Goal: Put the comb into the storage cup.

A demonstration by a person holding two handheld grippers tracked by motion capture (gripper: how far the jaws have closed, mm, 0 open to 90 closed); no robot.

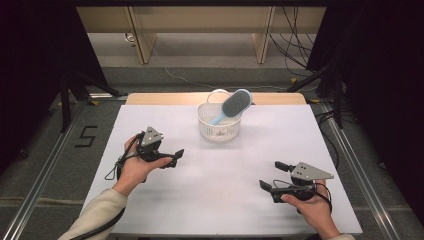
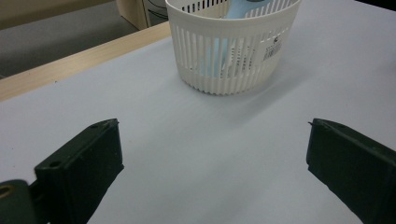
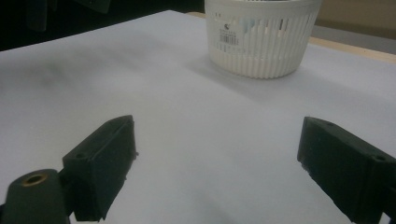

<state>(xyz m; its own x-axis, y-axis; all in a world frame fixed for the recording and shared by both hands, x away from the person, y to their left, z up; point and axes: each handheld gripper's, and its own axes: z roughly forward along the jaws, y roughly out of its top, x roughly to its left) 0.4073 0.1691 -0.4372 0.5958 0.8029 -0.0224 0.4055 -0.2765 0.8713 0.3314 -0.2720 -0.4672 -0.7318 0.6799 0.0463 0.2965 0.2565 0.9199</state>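
I see the white slatted basket (image 1: 219, 125) standing at the far middle of the white table (image 1: 220, 200), with the blue hairbrush (image 1: 231, 106) propped in it — handle down inside, bristled head leaning out over the right rim. My left gripper (image 1: 175, 157) hovers near the left side, well apart from the basket, jaws spread wide with nothing between them. My right gripper (image 1: 270, 175) sits nearer, at the right — released too, jaws wide apart over bare table.
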